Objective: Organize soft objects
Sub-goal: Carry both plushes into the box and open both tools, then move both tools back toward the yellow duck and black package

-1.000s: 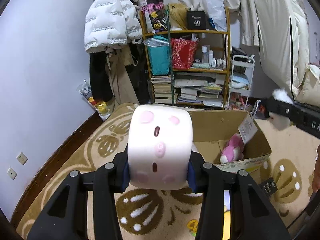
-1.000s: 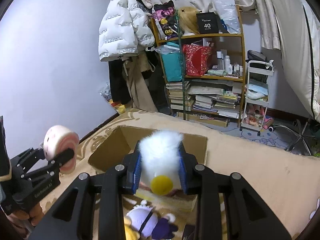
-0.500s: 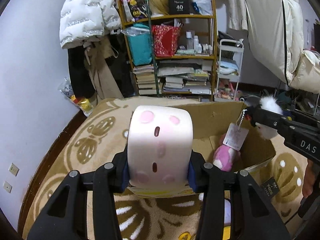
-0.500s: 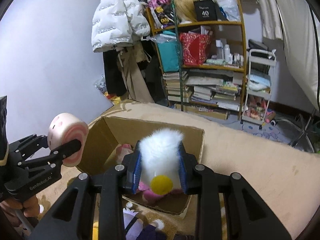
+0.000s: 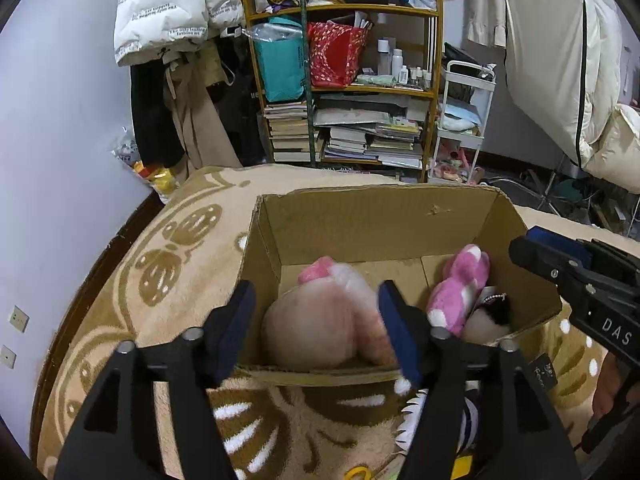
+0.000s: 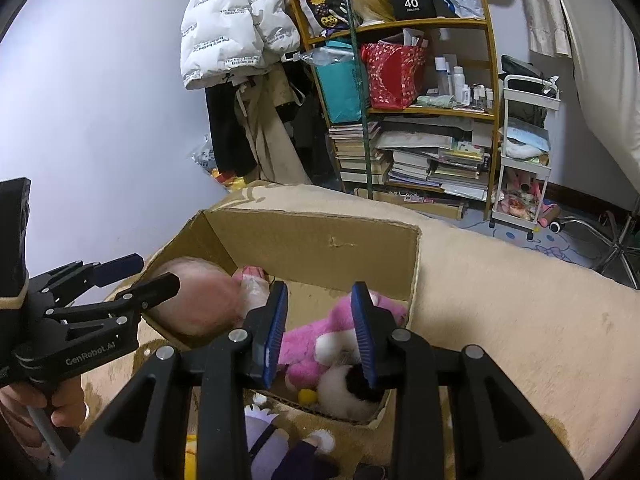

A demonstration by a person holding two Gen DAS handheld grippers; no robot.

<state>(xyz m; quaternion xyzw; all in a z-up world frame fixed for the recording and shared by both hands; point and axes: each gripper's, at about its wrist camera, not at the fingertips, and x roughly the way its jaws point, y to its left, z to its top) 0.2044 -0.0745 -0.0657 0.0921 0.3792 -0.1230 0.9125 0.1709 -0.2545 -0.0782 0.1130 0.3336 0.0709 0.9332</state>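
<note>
An open cardboard box (image 5: 372, 220) stands on the patterned rug; it also shows in the right wrist view (image 6: 320, 240). My left gripper (image 5: 316, 320) is open over its near left corner, with the pink roll plush (image 5: 316, 332) blurred just below it inside the box. My right gripper (image 6: 320, 320) is open over the box's right end. Below it lie a pink plush (image 6: 308, 344) and the white fluffy plush with a yellow beak (image 6: 340, 390). The pink plush (image 5: 460, 284) and the white plush (image 5: 488, 320) show in the left wrist view too.
A purple and white plush (image 6: 272, 444) lies on the rug (image 5: 180, 248) in front of the box. A bookshelf (image 5: 348, 92) with books and bags, a white cart (image 5: 460, 120) and hanging coats (image 5: 172, 40) stand behind. A lilac wall (image 5: 60, 140) is at left.
Both grippers have opened. The pink roll plush left my left gripper and dropped into the box. The white fluffy plush left my right gripper and lies in the box.
</note>
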